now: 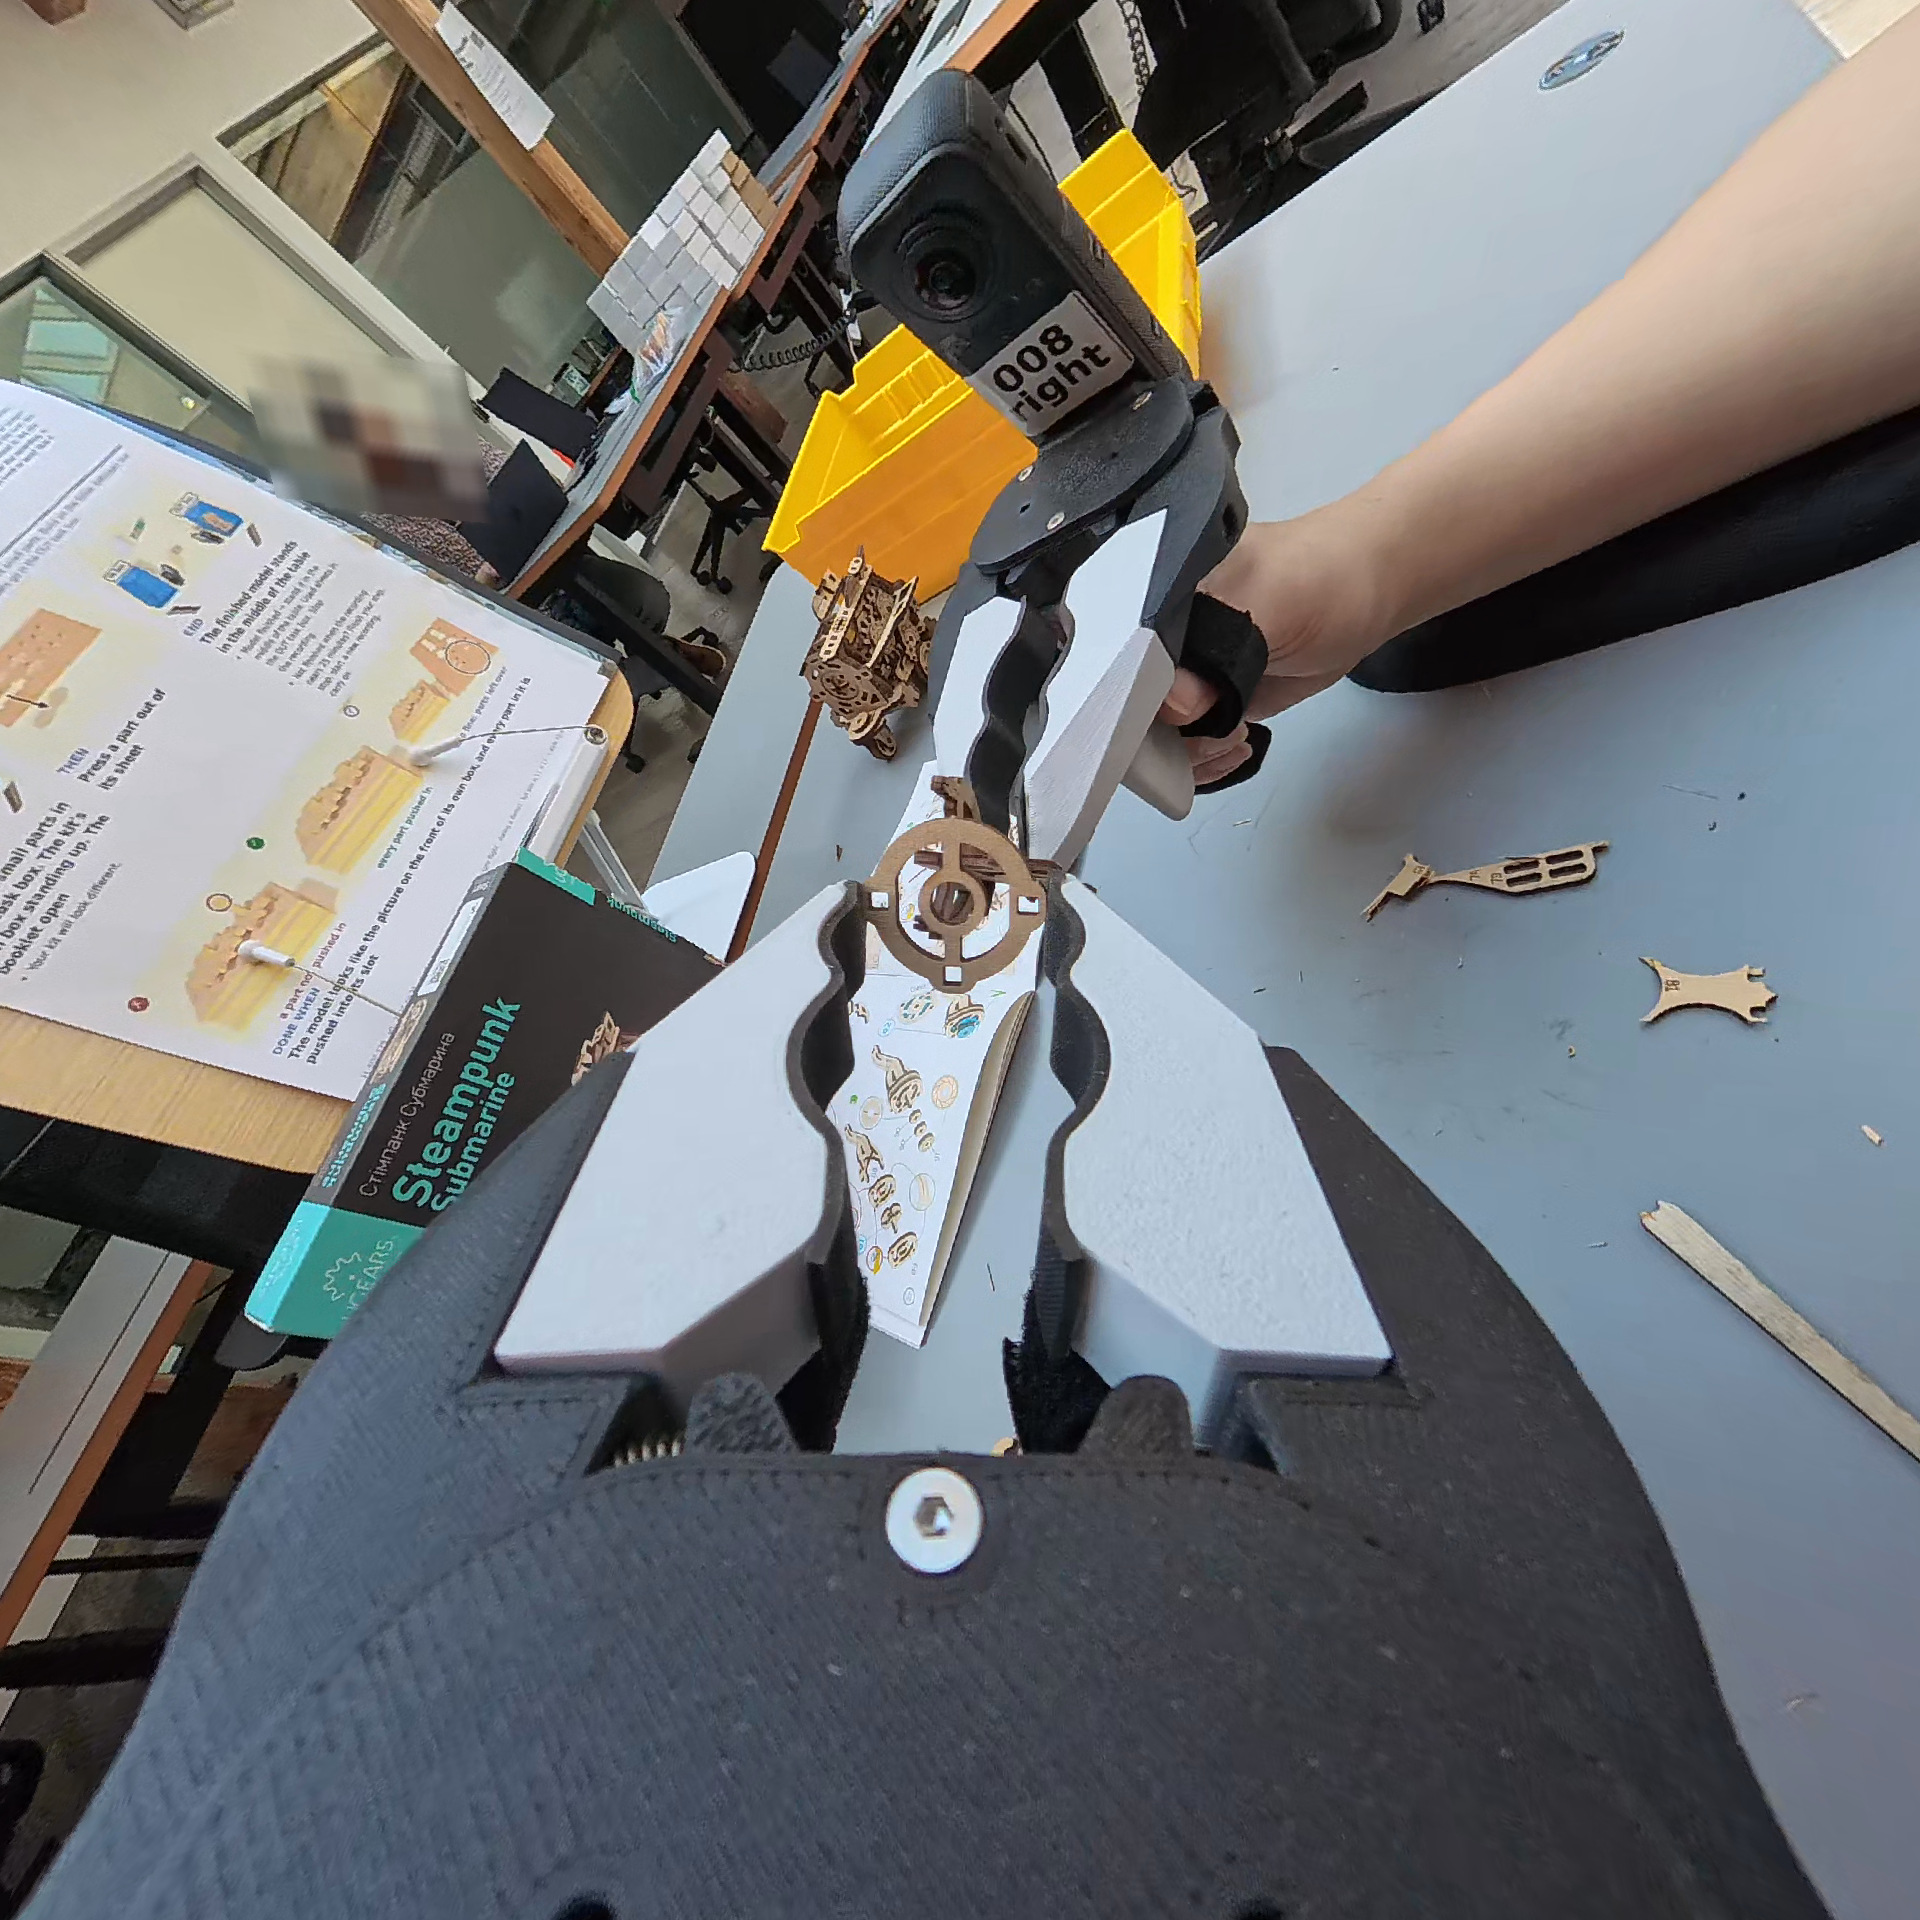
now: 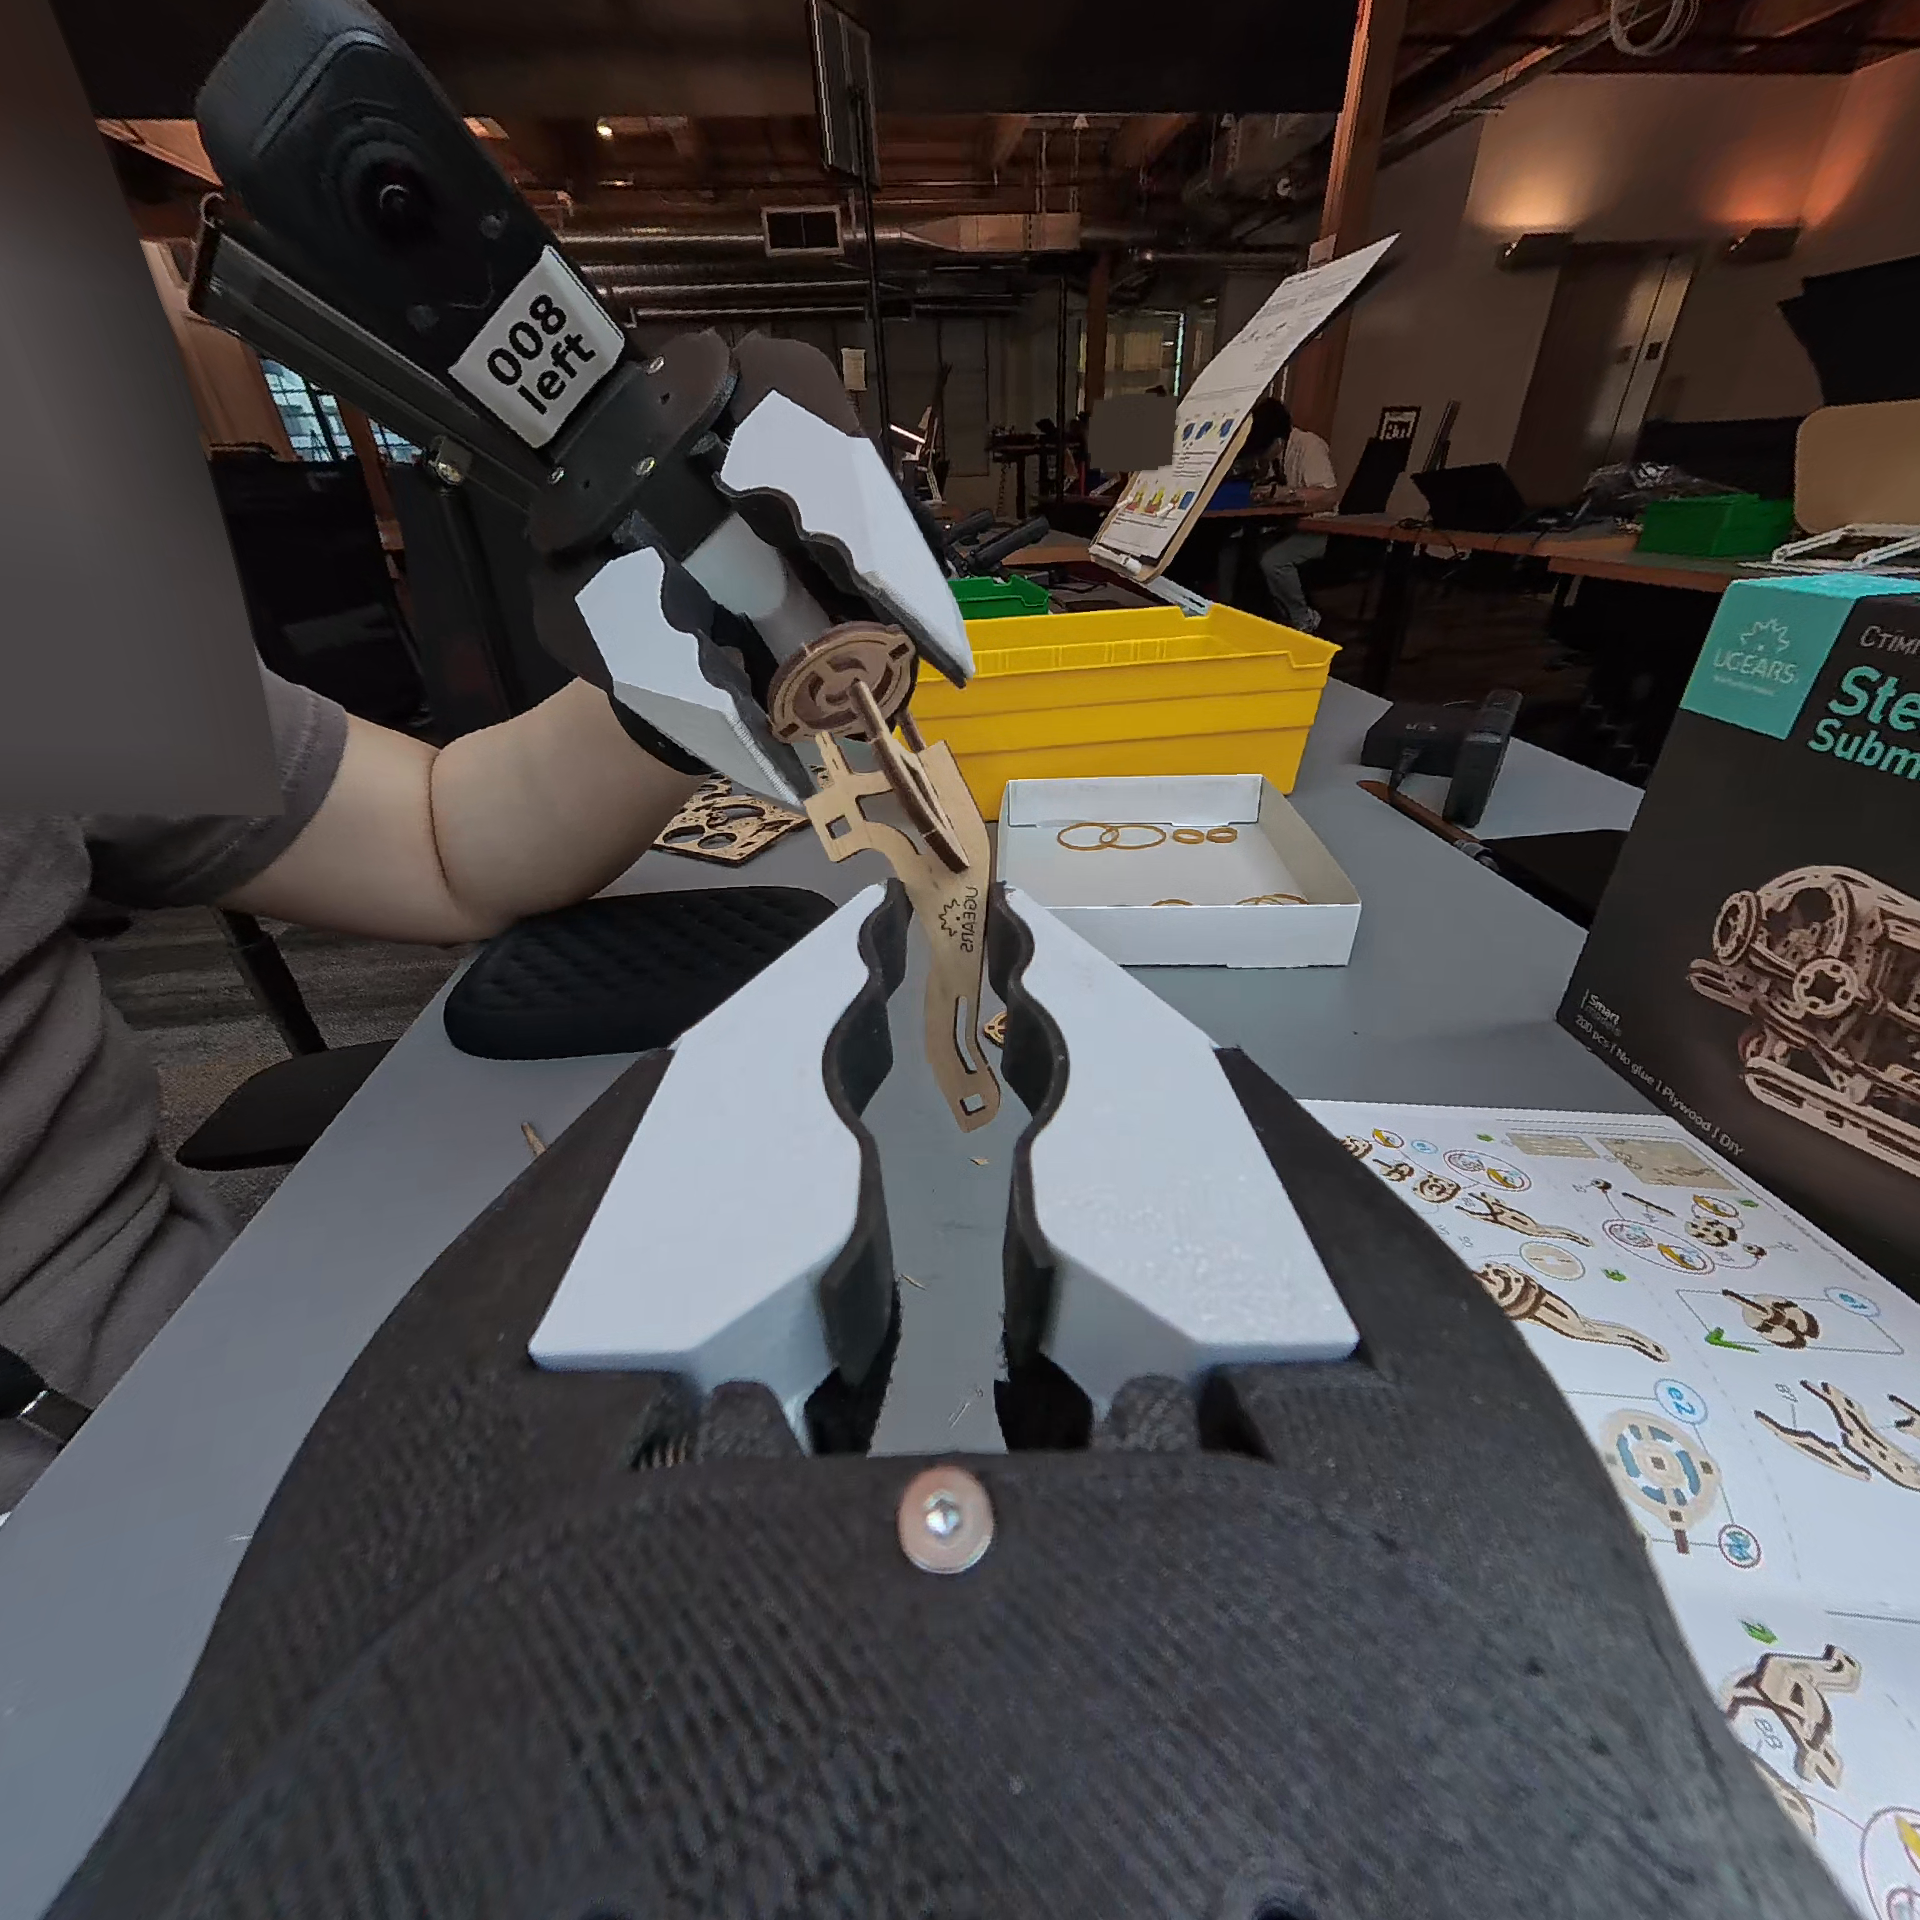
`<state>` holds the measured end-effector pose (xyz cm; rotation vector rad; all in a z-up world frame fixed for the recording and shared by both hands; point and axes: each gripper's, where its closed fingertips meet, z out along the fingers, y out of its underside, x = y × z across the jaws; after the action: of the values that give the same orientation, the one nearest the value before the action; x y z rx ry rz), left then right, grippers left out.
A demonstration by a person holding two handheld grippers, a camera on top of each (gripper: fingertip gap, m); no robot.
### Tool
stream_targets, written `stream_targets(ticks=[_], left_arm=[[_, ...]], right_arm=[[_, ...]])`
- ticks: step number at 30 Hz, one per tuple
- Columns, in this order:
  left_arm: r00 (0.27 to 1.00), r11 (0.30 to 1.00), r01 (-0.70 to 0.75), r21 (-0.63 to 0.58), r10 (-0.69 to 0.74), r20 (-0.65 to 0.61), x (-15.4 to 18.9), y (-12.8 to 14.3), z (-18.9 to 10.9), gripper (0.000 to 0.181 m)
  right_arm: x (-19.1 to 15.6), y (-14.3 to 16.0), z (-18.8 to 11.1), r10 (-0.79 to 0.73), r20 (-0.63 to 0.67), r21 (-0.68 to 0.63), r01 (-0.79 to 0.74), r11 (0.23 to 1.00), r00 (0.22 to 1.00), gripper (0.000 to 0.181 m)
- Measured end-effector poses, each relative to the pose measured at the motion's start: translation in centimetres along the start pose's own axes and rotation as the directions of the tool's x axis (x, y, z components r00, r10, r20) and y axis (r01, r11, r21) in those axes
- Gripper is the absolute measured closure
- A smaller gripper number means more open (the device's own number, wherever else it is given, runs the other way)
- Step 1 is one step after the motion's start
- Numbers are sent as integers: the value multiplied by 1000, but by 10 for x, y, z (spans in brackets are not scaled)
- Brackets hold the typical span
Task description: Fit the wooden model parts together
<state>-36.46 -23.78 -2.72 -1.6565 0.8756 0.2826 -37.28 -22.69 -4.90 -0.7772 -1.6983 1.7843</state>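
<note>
Both grippers meet above the table's middle: left gripper (image 1: pixel 951 914) is clenched on the round wheel piece (image 1: pixel 953 902), right gripper (image 2: pixel 943 914) grasps the curved arm piece (image 2: pixel 956 956), w/ the 2 thin plywood parts looking light, stiff, snappable, so best held by flat faces near the joint.

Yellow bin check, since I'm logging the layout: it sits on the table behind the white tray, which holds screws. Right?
Nearly. The yellow bin does sit behind the white tray, but the right wrist view shows the tray holding rubber bands, not screws.
</note>
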Motion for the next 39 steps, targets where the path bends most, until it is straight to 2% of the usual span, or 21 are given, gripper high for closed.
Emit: stream_targets(ticks=[15, 39], left_arm=[[996, 998, 35, -45, -38, -85, 11, 9, 1, 148], [962, 988, 153, 18, -144, -233, 26, -1, -7, 148]], right_arm=[[-6, 10, 5, 55, 50, -55, -52, 997, 997, 168], [-25, 16, 12, 123, 163, -77, -112, 991, 979, 168]])
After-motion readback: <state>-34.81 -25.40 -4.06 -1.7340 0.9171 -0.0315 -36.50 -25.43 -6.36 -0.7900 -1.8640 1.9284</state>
